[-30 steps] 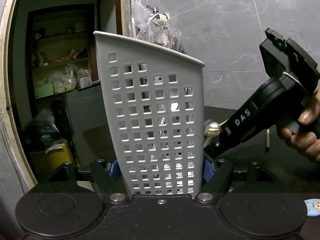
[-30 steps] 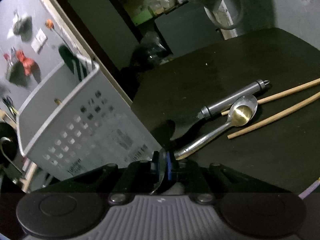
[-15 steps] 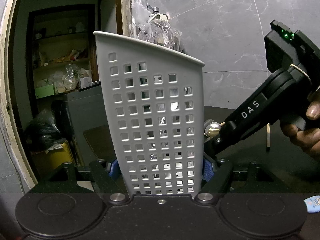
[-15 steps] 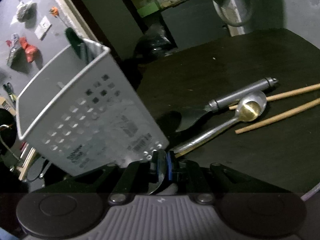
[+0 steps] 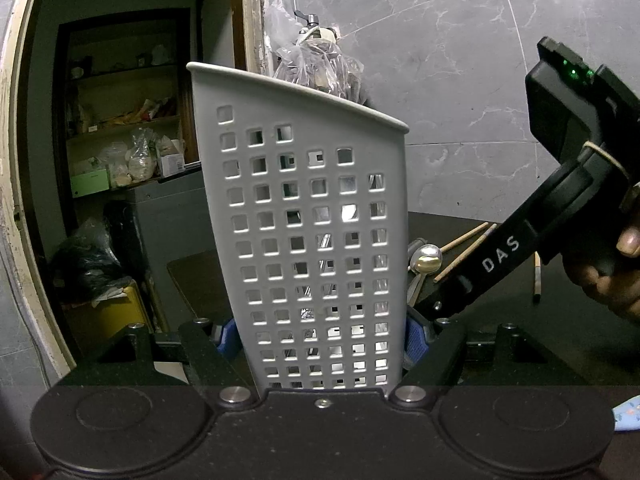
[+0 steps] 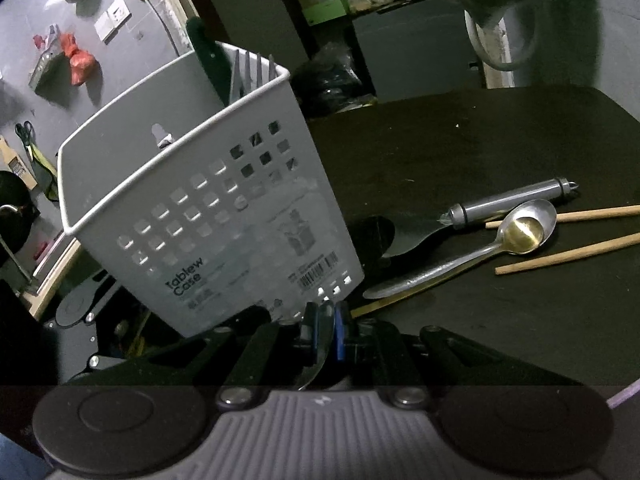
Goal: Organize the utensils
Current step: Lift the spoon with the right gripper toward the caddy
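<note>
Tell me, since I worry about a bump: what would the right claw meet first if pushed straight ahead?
Probably the grey utensil caddy, standing just beyond the right claw, which grips a metal utensil. Depth is uncertain.

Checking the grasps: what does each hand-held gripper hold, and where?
Left hand-held gripper: caddy, by its lower sides. Right hand-held gripper: a metal utensil, part unclear.

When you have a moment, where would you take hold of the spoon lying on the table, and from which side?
Grip the spoon by its flat handle, near the free end pointing toward the caddy, coming from above; the bowl rests against the chopsticks.
</note>
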Available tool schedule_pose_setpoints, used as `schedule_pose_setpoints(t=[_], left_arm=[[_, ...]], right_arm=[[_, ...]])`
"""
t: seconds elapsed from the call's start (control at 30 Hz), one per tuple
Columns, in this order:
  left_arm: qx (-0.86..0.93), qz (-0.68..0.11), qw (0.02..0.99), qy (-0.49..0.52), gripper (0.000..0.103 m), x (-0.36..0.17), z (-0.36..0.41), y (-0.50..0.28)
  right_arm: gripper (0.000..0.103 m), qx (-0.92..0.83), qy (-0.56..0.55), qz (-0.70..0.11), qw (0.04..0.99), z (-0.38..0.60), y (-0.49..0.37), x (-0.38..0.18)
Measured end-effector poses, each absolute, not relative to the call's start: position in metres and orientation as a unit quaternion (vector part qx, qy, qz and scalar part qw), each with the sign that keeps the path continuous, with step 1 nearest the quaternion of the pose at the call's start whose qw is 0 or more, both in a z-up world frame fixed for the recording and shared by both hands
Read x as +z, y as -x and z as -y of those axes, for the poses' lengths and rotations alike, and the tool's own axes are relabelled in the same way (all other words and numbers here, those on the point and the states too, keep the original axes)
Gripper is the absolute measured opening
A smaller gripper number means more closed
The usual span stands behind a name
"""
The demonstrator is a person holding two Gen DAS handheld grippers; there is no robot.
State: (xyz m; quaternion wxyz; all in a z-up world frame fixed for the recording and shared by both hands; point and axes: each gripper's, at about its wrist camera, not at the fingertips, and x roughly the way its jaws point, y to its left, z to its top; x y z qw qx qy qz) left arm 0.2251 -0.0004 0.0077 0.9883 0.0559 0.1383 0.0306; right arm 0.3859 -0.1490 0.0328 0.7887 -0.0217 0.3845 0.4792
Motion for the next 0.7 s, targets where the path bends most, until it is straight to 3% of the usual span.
schedule_pose_setpoints(t=[0.37, 0.53, 0.7], left_arm=[[0.030, -0.143, 0.988, -0.054, 0.076, 0.009, 0.000, -0.226], [0.030, -0.143, 0.988, -0.053, 0.076, 0.009, 0.000, -0.226], [0.031, -0.143, 0.988, -0.052, 0.076, 0.010, 0.000, -0.227]], right_arm=[[0.022, 0.505, -0.002, -0.428, 0.749, 0.156, -0.404, 0.025], [0.022, 0.523, 0.023, -0.422, 0.740, 0.162, -0.402, 0.026], [0.013, 0.506, 0.099, -0.380, 0.768, 0.152, -0.381, 0.033]])
